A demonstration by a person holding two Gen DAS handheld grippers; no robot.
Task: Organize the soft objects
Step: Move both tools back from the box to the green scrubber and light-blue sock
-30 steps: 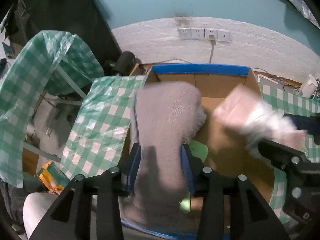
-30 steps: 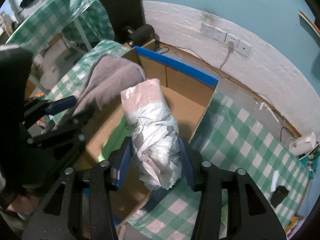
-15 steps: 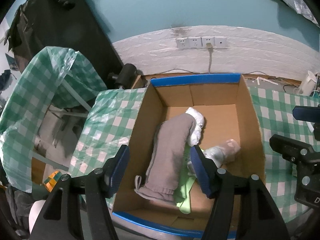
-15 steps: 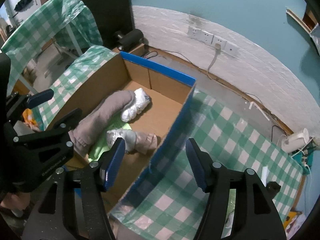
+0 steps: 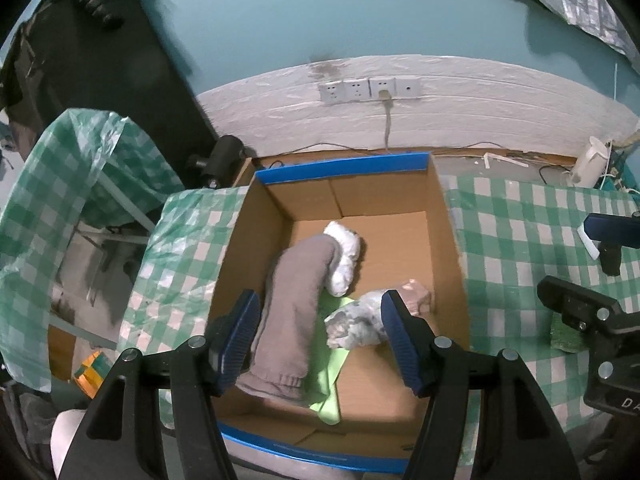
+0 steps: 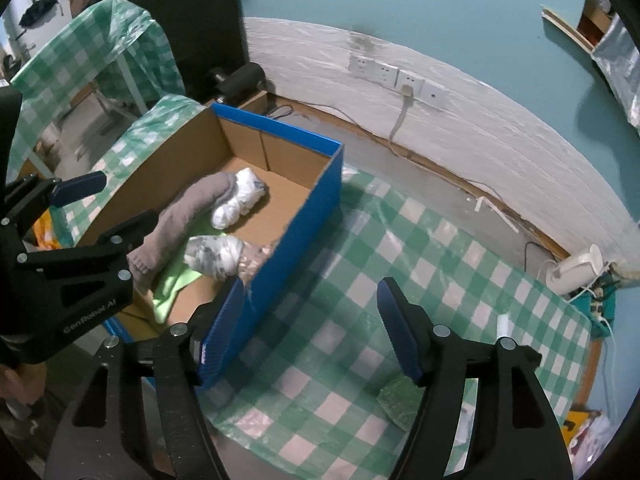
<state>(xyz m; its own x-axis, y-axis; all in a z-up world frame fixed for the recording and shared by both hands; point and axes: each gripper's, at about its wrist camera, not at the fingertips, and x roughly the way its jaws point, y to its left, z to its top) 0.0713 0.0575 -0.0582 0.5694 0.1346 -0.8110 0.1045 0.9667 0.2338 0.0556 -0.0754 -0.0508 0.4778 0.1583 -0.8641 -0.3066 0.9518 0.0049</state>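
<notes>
A blue-rimmed cardboard box holds a grey cloth roll, a white bundle, a plastic-wrapped pink bundle and a light green cloth. My left gripper is open and empty above the box. My right gripper is open and empty above the checked table, to the right of the box. The grey roll, white bundle and wrapped bundle also show in the right wrist view.
A green-and-white checked cloth covers the table. A green item lies near its front edge. A white appliance and cables sit at the far right. Wall sockets are behind the box. A covered frame stands at the left.
Both grippers opened and let go: the grey roll and the wrapped bundle now lie in the box. Both grippers rose, and the right one moved right over the table.
</notes>
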